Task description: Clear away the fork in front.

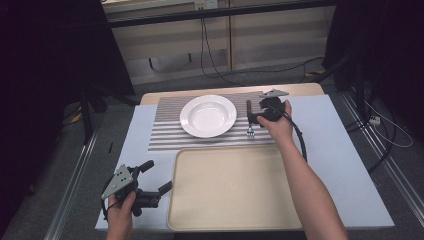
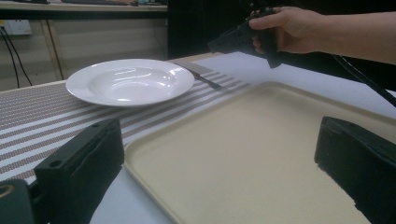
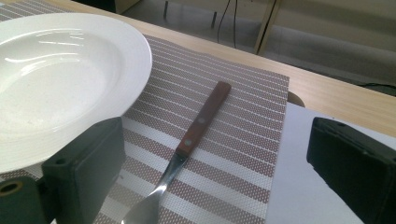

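Left claw (image 1: pixel 156 176) gaping wide beside beige tray (image 1: pixel 235 220) on worktop (image 1: pixel 345 165). Right claw (image 1: pixel 254 119) spread wide over wooden-handled fork (image 3: pixel 196 126), lying on striped placemat (image 3: pixel 243 140) just beside white plate (image 1: pixel 208 116).

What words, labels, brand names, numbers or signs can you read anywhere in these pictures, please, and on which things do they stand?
None: no readable text stands on anything here.
White plate: plain, no mark.
Fork with wooden handle: no brand visible on handle or metal.
Striped placemat: pattern only.
Beige tray: blank.
Right tongs and left tongs: black, no lettering to be made out.
Wall socket: too blurred to tell.
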